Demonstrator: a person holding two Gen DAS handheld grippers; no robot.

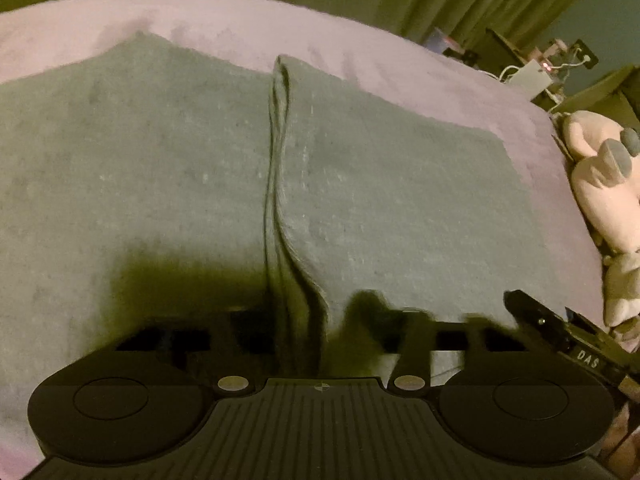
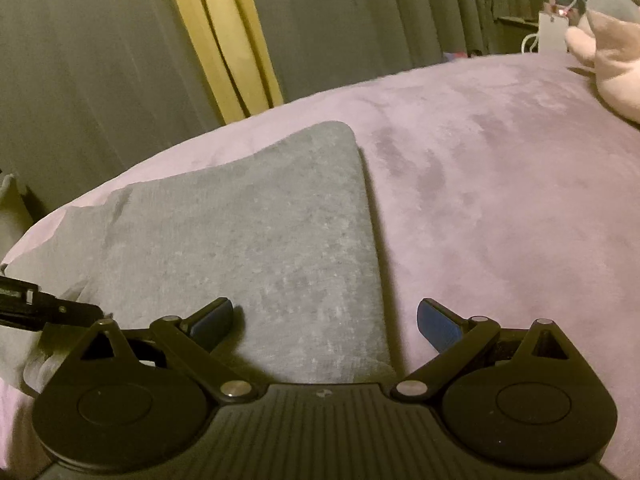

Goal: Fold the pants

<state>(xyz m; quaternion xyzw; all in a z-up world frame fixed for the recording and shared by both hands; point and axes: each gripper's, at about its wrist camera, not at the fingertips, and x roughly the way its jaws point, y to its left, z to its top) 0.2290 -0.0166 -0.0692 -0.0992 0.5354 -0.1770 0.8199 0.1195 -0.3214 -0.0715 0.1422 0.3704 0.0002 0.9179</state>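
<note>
Two grippers over grey pants point(image 1: 160, 168), right fingers point(image 2: 436, 326) spread, left unclear

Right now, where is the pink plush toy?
The pink plush toy lies at the bed's right edge in the left wrist view, just beyond the grey pants on the pink blanket.
</note>
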